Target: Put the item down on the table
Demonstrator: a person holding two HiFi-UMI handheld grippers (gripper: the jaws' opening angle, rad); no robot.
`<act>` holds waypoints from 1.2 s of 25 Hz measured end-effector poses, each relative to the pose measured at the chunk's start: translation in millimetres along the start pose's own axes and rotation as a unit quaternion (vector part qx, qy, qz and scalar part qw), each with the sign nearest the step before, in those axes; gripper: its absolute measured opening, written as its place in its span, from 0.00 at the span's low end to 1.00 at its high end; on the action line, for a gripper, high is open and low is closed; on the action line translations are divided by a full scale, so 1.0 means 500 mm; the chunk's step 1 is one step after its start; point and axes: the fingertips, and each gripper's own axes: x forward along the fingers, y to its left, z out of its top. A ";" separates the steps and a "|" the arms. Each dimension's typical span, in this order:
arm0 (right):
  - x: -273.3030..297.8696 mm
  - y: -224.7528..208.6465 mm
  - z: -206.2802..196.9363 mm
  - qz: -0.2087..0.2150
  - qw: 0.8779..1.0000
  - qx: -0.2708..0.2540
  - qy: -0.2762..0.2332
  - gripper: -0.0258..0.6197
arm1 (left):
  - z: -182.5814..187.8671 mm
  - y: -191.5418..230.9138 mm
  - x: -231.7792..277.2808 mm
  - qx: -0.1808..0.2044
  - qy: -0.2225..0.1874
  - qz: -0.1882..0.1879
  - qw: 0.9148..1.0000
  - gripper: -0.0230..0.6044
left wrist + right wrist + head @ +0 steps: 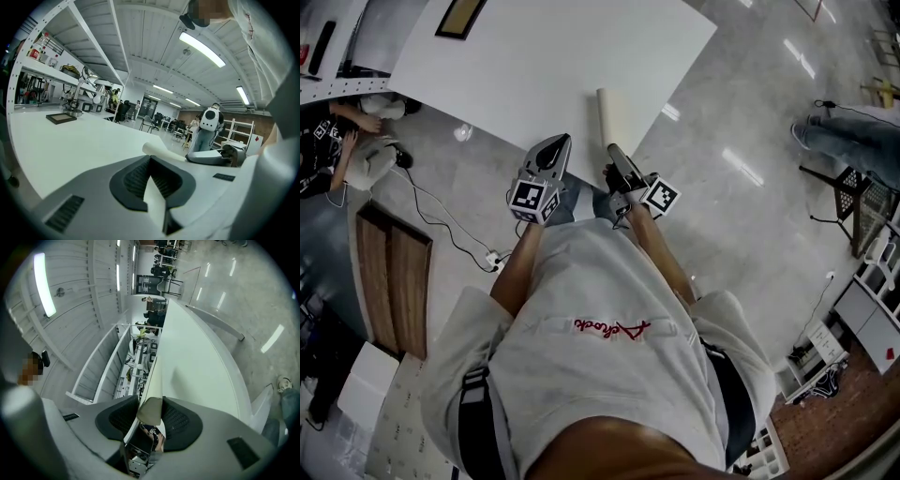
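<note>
Right tongs (150, 403) clench the near end of the cream roll (608, 112); left tongs (150, 158) closed alongside.

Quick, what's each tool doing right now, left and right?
Left tool: closed, apparently empty.
Right tool: closed on the near end of the cream rolled paper tube.

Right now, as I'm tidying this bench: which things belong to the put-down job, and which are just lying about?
Job in hand:
- cream roll
- right tool, closed on the roll
- white table

Lying about:
- dark picture frame
- floor cable
- wooden boards
</note>
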 end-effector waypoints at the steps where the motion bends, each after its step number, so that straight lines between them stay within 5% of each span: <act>1: 0.003 -0.003 0.001 -0.002 1.000 -0.001 0.001 0.33 | 0.000 0.001 0.001 0.000 0.001 0.000 1.000 0.07; 13: 0.091 -0.032 0.048 -0.008 1.000 -0.009 0.006 0.33 | 0.009 0.009 0.004 -0.006 -0.004 0.007 1.000 0.07; 23: 0.184 -0.071 0.081 -0.043 0.998 0.036 -0.011 0.33 | 0.003 0.012 -0.011 -0.011 -0.003 0.017 1.000 0.07; 30: 0.221 -0.078 0.094 -0.028 0.998 0.057 -0.013 0.33 | 0.003 0.021 -0.013 -0.011 -0.004 0.019 1.000 0.07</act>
